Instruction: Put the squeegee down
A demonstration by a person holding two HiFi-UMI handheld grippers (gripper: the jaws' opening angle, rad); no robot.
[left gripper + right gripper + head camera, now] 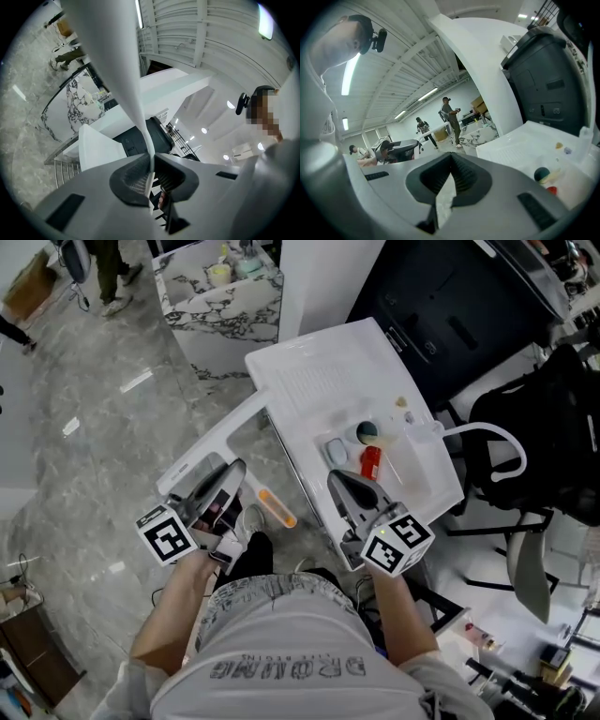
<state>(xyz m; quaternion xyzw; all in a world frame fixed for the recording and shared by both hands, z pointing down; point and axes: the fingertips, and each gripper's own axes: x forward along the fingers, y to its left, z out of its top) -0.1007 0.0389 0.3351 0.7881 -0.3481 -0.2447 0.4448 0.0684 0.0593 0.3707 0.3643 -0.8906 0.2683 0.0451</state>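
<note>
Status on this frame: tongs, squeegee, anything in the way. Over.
Left tongs shut on long white squeegee, in the air beside the white table. Right tongs shut, empty. Small red item and dark green ball on table's near end.

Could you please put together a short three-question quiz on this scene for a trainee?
1. Multiple choice: what is the left gripper shut on? A) the long white flat squeegee B) a cloth C) nothing.
2. True or false: the right gripper is shut with nothing between its jaws.
3. Fill in: the small red object on the white tabletop lies nearest the ____ gripper.
Key: 1 A; 2 true; 3 right.
</note>
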